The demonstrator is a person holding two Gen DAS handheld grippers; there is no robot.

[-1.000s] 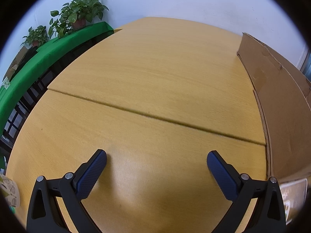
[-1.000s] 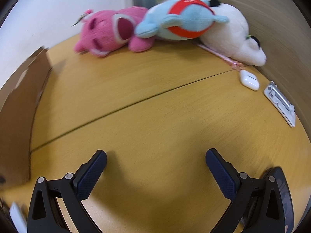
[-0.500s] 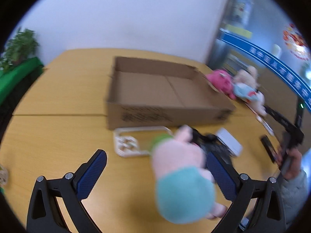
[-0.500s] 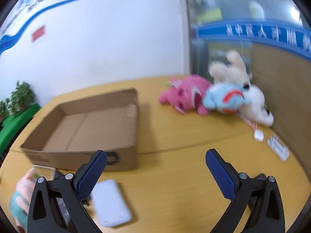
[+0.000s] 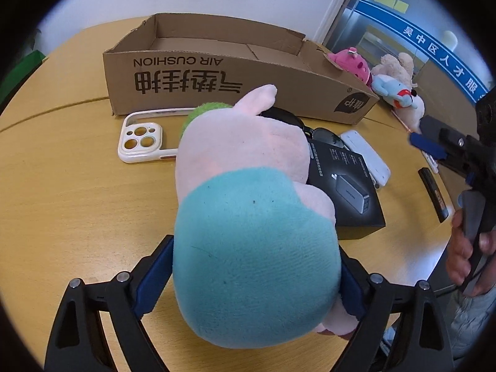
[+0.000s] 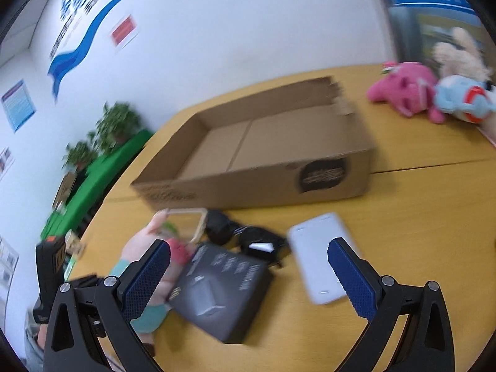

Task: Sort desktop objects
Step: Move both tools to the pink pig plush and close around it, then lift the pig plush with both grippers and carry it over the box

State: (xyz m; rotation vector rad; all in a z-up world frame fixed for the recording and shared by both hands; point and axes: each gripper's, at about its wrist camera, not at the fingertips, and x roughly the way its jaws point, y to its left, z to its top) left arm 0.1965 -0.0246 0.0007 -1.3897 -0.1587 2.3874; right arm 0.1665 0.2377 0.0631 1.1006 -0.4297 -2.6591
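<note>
An office or meeting room: a broad wooden table (image 6: 434, 204) fills the lower frame, white walls carry a blue wave graphic (image 6: 83, 43) and posters (image 6: 18, 104) at upper left, potted plants (image 6: 114, 124) sit on a green ledge at left, and a glass partition with a blue Chinese-lettered band (image 5: 434, 49) stands at upper right.

Plush toy (image 5: 248, 217) fills the left gripper (image 5: 257, 276), hiding both blue pads' inner faces and part of the sunglasses (image 5: 322, 133) beyond. Right wrist view is motion-blurred; cardboard box (image 6: 263, 183) lettering unreadable.
</note>
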